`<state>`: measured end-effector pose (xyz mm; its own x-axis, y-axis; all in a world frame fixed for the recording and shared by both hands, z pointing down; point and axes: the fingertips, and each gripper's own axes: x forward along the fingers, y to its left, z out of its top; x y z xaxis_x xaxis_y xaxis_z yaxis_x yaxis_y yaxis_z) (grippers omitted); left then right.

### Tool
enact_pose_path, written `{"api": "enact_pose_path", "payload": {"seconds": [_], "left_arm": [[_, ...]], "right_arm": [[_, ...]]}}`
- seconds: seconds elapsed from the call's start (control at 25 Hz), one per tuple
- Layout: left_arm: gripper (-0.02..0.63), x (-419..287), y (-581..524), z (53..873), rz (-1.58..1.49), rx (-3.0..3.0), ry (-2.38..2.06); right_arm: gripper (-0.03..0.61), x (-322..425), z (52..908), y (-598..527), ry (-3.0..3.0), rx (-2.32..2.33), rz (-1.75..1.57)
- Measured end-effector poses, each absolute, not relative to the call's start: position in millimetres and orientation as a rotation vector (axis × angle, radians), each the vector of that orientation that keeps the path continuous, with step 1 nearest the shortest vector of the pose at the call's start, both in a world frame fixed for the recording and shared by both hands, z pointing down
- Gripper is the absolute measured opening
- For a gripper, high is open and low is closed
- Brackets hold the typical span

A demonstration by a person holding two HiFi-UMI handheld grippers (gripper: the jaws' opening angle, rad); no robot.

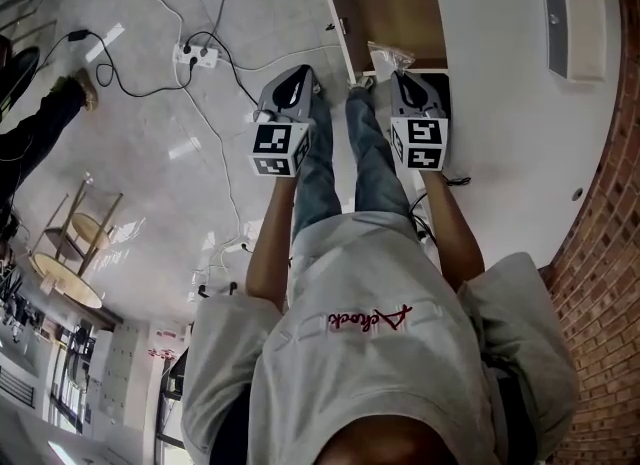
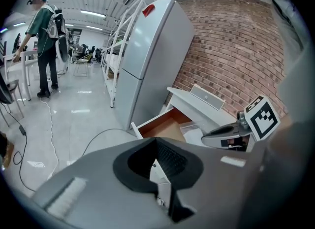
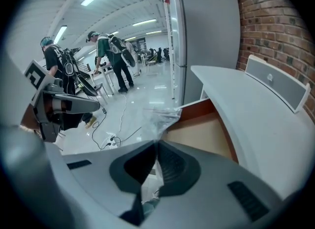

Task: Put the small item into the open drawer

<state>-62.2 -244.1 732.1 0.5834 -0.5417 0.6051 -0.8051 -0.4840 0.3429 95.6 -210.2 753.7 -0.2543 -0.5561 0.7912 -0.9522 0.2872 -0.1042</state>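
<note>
Head view: looks steeply down from above the wearer's chest and legs onto the left gripper [image 1: 300, 78], the right gripper [image 1: 400, 78], the floor [image 1: 180, 103] and the open drawer [image 1: 395, 13] at the top edge.

Left gripper view: rides close behind its own jaws, low, facing the drawer [image 2: 165, 127] and the brick wall [image 2: 236, 50]; catches the right gripper [image 2: 205, 137] at right.

Right gripper view: sits just behind its own jaws, very near the drawer [image 3: 206, 129], facing out along the floor; catches the left gripper [image 3: 96, 106] at left.

Shared by all three: the drawer.
</note>
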Motion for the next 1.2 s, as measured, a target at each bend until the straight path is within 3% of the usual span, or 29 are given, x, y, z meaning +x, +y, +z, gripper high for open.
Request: {"api": "enact_pose_path", "payload": {"seconds": [0.88,1.2], "left_arm": [[0.009,-74,-253,749,0.574,2.16,-1.061],[0.009,-80,-252,761,0.597,2.13,-1.047]], "right_arm": [[0.017,78,806,-364,-1.931,1.421,0.683],[0.017,90,868,-360,-1.808,1.352,0.809]]}}
